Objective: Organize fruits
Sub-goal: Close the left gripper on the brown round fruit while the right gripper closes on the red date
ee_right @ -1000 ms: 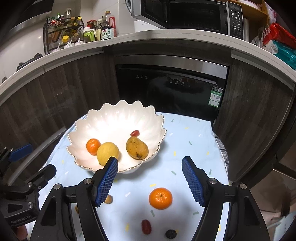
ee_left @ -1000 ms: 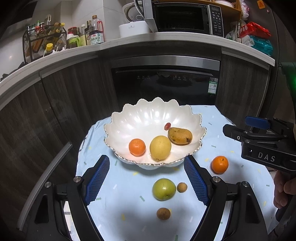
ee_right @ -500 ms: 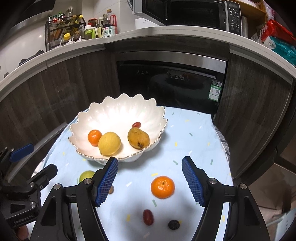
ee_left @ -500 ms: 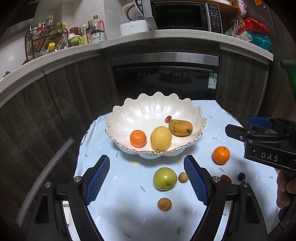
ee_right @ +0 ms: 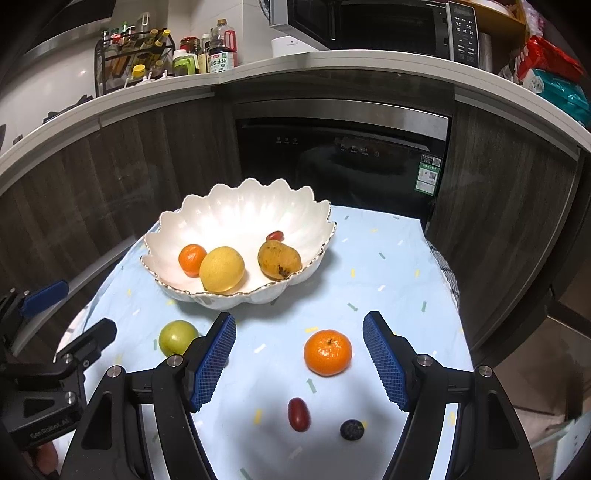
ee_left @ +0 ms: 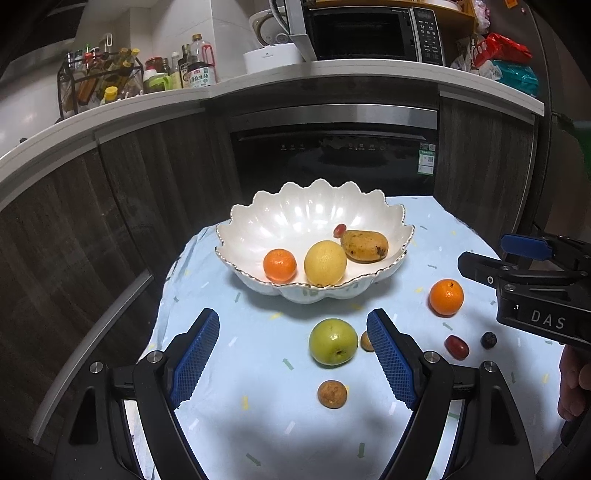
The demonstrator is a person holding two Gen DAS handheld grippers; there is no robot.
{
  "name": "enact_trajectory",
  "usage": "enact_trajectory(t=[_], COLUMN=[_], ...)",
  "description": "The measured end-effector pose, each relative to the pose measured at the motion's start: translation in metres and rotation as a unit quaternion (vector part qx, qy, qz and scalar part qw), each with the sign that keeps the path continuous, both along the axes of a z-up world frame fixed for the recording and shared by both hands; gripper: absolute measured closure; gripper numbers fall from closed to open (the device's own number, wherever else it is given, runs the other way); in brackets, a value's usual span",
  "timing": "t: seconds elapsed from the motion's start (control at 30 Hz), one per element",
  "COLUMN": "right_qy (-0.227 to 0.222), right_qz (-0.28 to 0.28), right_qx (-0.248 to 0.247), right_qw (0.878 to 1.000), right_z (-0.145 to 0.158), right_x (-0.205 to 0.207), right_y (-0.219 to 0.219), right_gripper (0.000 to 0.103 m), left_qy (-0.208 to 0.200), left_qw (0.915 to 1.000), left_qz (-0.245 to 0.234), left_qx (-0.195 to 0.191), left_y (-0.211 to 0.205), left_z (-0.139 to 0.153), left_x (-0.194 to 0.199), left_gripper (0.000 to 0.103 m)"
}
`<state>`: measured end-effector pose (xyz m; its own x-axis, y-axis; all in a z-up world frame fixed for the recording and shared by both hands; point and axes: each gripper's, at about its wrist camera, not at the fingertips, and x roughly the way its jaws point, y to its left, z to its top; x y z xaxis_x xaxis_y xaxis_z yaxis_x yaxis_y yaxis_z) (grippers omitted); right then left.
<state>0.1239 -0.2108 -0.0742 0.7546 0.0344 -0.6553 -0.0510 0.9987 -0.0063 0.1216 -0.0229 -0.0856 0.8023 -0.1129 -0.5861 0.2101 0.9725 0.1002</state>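
Note:
A white scalloped bowl on a pale blue cloth holds a small orange, a yellow lemon, a brown-spotted mango and a red grape. On the cloth lie a green apple, two small brown fruits, an orange, a red date and a dark berry. My left gripper is open, above the cloth, the apple between its fingers. My right gripper is open, the orange between its fingers.
Dark wood cabinets and a black built-in appliance stand behind the low table. The counter above carries a bottle rack and a microwave. The cloth's right edge drops off toward the floor. A hand holds the right gripper.
Both grippers pulled back and sank a little, so the bowl sits farther off and higher in view. The red date, dark berry and more cloth came into sight. Jaws stayed as they were.

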Motion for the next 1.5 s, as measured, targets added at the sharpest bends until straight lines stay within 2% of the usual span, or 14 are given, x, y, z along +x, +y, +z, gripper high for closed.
enact_trajectory(t=[0.2, 0.47, 0.73, 0.93, 1.37, 1.43, 1.5], right_qy=[-0.009, 0.0, 0.022, 0.035, 0.058, 0.064, 0.07], right_qz=[0.008, 0.006, 0.004, 0.006, 0.009, 0.01, 0.01], right_qx=[-0.009, -0.009, -0.002, 0.001, -0.004, -0.004, -0.002], right_qw=[1.0, 1.0, 1.0, 0.999, 0.998, 0.998, 0.997], right_z=[-0.006, -0.02, -0.038, -0.05, -0.075, -0.078, -0.082], right_x=[-0.009, -0.013, -0.014, -0.016, -0.016, -0.015, -0.013], right_y=[0.006, 0.005, 0.0, -0.001, -0.003, -0.003, -0.003], right_gripper=[0.031, 0.032, 0.041, 0.042, 0.048, 0.053, 0.054], left_qy=[0.003, 0.017, 0.03, 0.043, 0.082, 0.088, 0.096], left_qw=[1.0, 0.9998, 0.9995, 0.9989, 0.9964, 0.9958, 0.995], left_qz=[0.001, -0.004, -0.013, -0.015, -0.023, -0.024, -0.025], left_qx=[0.002, 0.006, 0.006, 0.005, -0.002, -0.003, -0.005], left_y=[0.001, 0.0, -0.006, -0.008, -0.013, -0.014, -0.014], left_z=[-0.009, -0.023, -0.037, -0.049, -0.073, -0.076, -0.08], left_x=[-0.003, -0.003, -0.005, -0.005, 0.004, 0.005, 0.006], left_gripper=[0.021, 0.021, 0.021, 0.022, 0.035, 0.037, 0.041])
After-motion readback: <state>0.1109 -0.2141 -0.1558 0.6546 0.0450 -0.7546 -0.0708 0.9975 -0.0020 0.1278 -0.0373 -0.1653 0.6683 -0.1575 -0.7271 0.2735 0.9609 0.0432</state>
